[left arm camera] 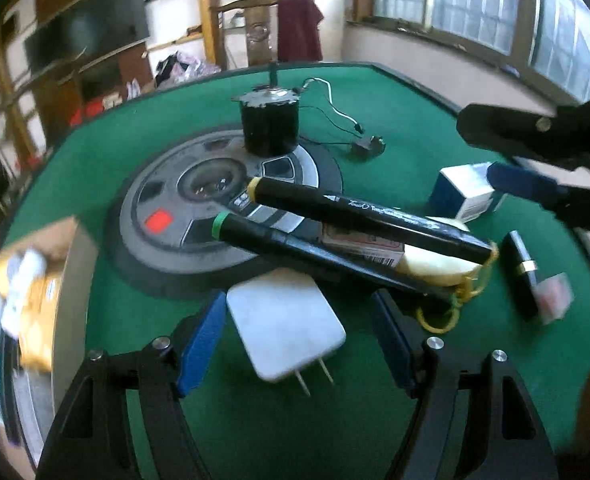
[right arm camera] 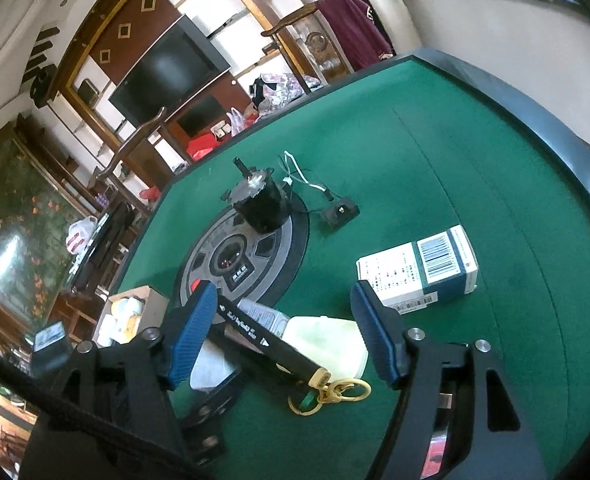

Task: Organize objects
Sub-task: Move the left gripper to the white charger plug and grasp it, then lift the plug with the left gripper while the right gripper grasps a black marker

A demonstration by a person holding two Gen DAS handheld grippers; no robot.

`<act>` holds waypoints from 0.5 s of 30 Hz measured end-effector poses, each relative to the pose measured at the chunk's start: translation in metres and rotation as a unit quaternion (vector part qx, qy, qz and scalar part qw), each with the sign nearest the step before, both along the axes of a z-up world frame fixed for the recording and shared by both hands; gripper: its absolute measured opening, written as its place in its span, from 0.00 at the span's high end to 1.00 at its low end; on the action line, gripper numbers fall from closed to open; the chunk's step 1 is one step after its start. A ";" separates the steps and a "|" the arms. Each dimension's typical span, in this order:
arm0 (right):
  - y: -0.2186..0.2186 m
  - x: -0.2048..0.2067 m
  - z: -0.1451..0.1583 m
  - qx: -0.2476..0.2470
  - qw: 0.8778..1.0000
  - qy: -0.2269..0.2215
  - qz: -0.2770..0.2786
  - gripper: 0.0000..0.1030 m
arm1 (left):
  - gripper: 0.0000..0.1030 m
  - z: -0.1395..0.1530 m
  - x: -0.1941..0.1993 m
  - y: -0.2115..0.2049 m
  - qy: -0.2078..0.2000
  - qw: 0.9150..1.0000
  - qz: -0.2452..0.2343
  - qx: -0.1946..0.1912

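On the green table [left arm camera: 375, 92] my left gripper [left arm camera: 299, 340] is open, its blue pads on either side of a white plug adapter [left arm camera: 285, 322] lying flat with its prongs toward me. Behind it two black markers [left arm camera: 367, 216] lie crossed over a small carton and a pale yellow tag with gold rings [left arm camera: 439, 268]. My right gripper [right arm camera: 285, 332] is open and empty above the same marker [right arm camera: 271, 344], pale tag [right arm camera: 327, 340] and gold rings [right arm camera: 335, 394]. It also shows at the right of the left wrist view [left arm camera: 515, 160].
A black motor [left arm camera: 269, 124] with wires stands on the round grey centre disc [left arm camera: 183, 216]. A blue-and-white box [right arm camera: 419, 270] lies at the right, a black lipstick [left arm camera: 521, 268] beside it. A cardboard box [left arm camera: 31, 280] of small items sits at the left edge.
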State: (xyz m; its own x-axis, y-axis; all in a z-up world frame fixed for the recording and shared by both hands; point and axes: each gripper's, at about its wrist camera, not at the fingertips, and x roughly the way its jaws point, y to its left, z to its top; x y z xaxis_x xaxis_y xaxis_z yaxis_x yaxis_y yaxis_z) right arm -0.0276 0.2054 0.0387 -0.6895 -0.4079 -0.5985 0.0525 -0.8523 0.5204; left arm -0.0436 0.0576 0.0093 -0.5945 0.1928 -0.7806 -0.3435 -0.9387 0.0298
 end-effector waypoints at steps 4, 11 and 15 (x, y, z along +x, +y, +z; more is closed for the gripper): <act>-0.001 -0.002 -0.003 0.008 1.000 -0.006 0.000 0.33 | 0.53 -0.009 -0.008 -0.005 -0.019 0.999 -0.002 0.026; -0.004 -0.004 -0.009 0.011 1.000 -0.014 0.008 0.33 | 0.63 -0.001 0.007 -0.045 -0.058 0.993 0.021 0.098; -0.013 -0.004 -0.010 0.023 0.999 -0.007 0.023 0.33 | 0.63 0.006 0.035 -0.069 -0.069 0.988 0.025 0.135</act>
